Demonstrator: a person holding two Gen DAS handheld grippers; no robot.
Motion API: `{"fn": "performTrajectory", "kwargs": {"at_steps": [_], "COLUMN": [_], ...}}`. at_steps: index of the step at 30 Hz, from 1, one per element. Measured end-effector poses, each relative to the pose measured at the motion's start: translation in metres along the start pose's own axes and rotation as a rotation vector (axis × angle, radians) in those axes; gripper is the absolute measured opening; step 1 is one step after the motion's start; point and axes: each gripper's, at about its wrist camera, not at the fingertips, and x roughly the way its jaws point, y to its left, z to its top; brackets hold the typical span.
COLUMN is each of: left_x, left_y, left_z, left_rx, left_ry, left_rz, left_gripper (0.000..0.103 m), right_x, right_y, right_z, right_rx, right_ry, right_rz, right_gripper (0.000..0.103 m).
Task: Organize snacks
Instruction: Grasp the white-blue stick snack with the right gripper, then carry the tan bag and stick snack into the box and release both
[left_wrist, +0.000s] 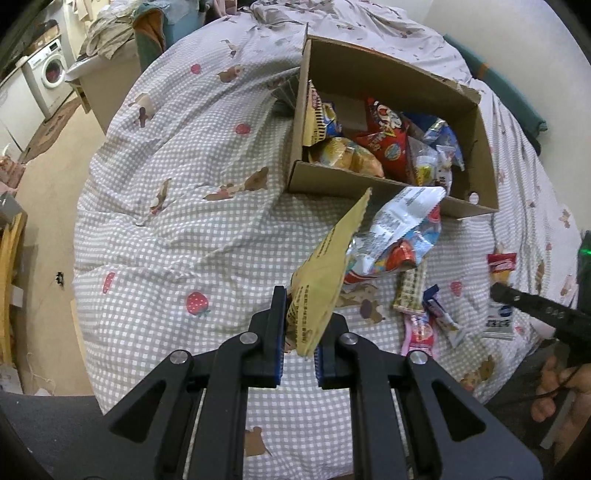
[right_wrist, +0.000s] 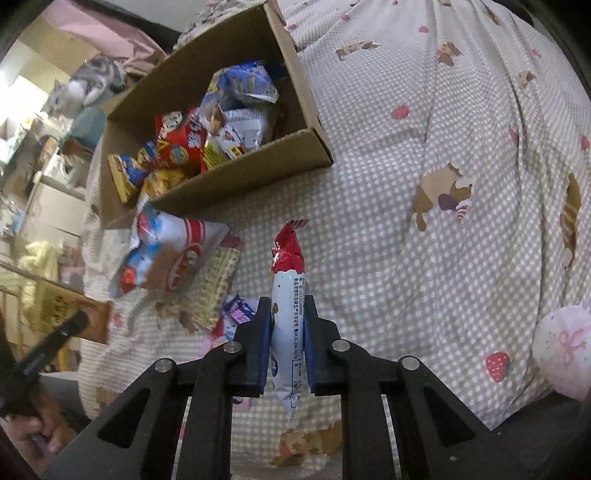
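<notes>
Gripping a yellow snack packet (left_wrist: 325, 280) by its lower end, the left gripper (left_wrist: 301, 332) has its fingers (left_wrist: 277, 332) closed on the wrapper, which rises tilted toward one o'clock, its serrated top edge reaching up near the front wall of the cardboard box (left_wrist: 369, 184). That box sits on the bed (left_wrist: 184, 221) at about one o'clock from the left gripper, open-topped and already crowded with bags. Just in front of its near wall lies a blue, white and red bag (left_wrist: 402, 229), with a loose scatter of small wrappers (left_wrist: 424, 314) at about three o'clock. From nine to eleven o'clock the checked bedspread is bare up to the bed's edge.

In the right wrist view, the right gripper (right_wrist: 287, 332) has its fingers (right_wrist: 258, 339) pressed on a slim white-and-red packet (right_wrist: 288, 295), held upright and apparently lifted off the bedspread, though the angle makes that hard to judge. The box stands at eleven o'clock from it. From twelve to three o'clock the bedspread lies open, with a pink cushion (right_wrist: 561, 350) at the right edge.
</notes>
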Motion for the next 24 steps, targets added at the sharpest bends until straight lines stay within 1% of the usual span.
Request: {"fn": "performTrajectory", "kwargs": {"at_steps": [3, 9, 13, 15, 16, 18, 20, 22, 24], "left_x": [0.000, -0.001, -0.011, -0.016, -0.021, -0.030, -0.043, -0.051, -0.052], "left_y": [0.003, 0.005, 0.002, 0.000, -0.002, -0.006, -0.015, -0.022, -0.027], "left_z": [0.000, 0.002, 0.008, 0.015, 0.022, 0.034, 0.048, 0.063, 0.077], "left_rx": [-0.009, -0.010, 0.000, -0.010, -0.028, -0.034, -0.003, 0.030, 0.040], "left_ry": [-0.007, -0.034, -0.081, -0.087, -0.083, -0.098, -0.156, -0.212, -0.234], "left_rz": [0.011, 0.068, 0.086, 0.079, 0.050, 0.031, 0.047, 0.070, 0.076], "left_gripper": [0.010, 0.010, 0.010, 0.010, 0.010, 0.010, 0.010, 0.010, 0.010], "right_x": [-0.009, -0.031, -0.054, -0.065, -0.070, -0.081, -0.092, -0.099, -0.102], "right_y": [0.001, 0.007, 0.017, 0.021, 0.024, 0.028, 0.032, 0.034, 0.036], "right_z": [0.002, 0.005, 0.016, 0.021, 0.025, 0.031, 0.038, 0.042, 0.049], "right_rx": [-0.006, -0.036, -0.089, -0.111, -0.123, -0.150, -0.169, -0.188, -0.202], "right_ry": [-0.027, -0.103, -0.213, -0.267, -0.292, -0.352, -0.414, -0.454, -0.475], "right_rz": [0.039, 0.121, 0.138, 0.150, 0.160, 0.163, 0.158, 0.148, 0.139], "right_gripper": [0.016, 0.016, 0.016, 0.016, 0.016, 0.016, 0.016, 0.016, 0.016]}}
